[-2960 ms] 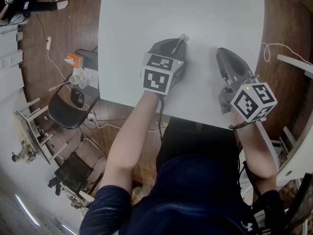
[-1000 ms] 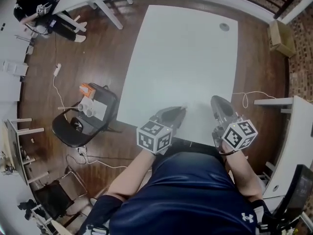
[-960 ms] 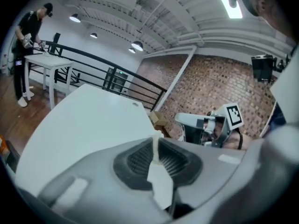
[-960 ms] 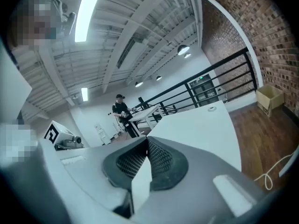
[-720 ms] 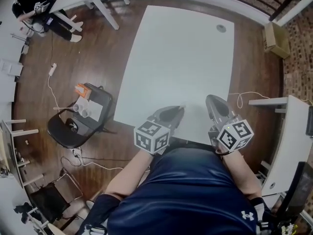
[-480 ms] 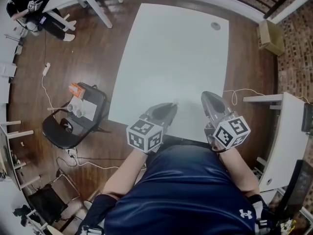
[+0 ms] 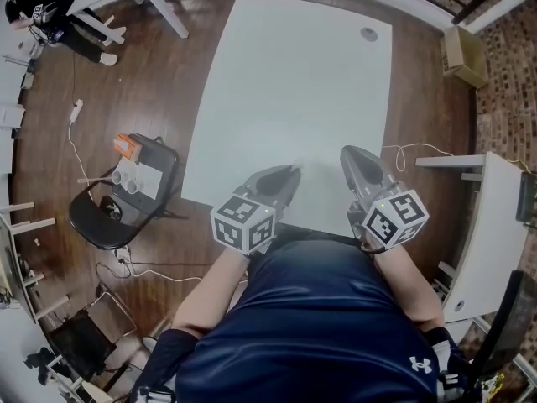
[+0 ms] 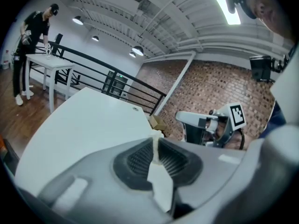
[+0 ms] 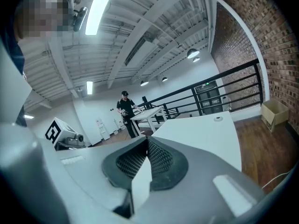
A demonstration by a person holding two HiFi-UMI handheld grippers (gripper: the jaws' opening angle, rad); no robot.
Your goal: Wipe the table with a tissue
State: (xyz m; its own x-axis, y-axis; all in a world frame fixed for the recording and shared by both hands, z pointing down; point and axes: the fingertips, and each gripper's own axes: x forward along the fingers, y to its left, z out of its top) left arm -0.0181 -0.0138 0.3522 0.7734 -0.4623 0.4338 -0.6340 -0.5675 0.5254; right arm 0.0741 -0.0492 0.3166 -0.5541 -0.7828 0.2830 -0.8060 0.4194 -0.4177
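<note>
Compared with three seconds ago, we are seeing far more of the room. The whole white table (image 7: 285,82) is now fitting into the head view, where before only its near part filled the frame. Both grippers have drawn back from over the tabletop and are now hanging at its near edge, close to our torso.

We are holding the left gripper (image 7: 289,173) with its jaws clamped on the tissue (image 8: 155,136). A thin white strip is running between the ribbed pads, and a small tuft is poking out just past the tips. We are keeping the right gripper (image 7: 346,152) with its jaws pressed together and nothing between them.

Both gripper views are looking out level across the table towards the railing and ceiling, so the jaws are pointing forward and away from us, raised off the surface. From above, the two grippers are sitting side by side, well apart, the left angled slightly rightward and the right slightly leftward. Our left forearm (image 7: 214,288) is reaching up from the lower left, and our right forearm (image 7: 411,288) is running almost straight up from the lower right.
</note>
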